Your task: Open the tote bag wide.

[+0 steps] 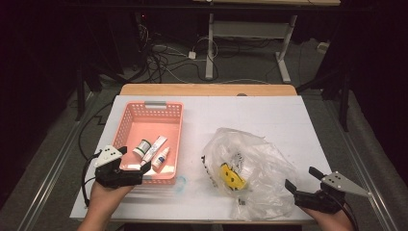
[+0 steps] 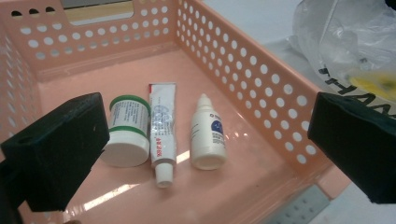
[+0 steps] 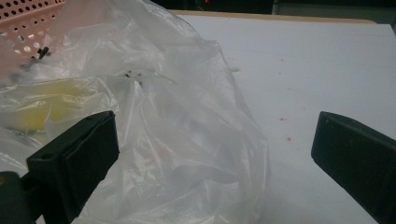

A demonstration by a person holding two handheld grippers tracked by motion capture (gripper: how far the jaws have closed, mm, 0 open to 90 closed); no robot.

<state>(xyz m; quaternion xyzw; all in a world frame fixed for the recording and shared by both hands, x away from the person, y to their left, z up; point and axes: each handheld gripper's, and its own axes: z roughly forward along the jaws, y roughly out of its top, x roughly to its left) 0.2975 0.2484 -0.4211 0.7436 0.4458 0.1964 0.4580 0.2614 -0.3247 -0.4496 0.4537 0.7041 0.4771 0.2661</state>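
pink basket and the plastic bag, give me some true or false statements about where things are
1. The pink basket holds three items: a small jar, a tube and a dropper bottle. True.
2. The left gripper is shut on the tube. False: it is open, its jaws wide apart at the basket's near end.
3. The plastic bag lies inside the basket. False: it lies on the table, to the basket's right.
4. The right gripper is open beside the bag. True.
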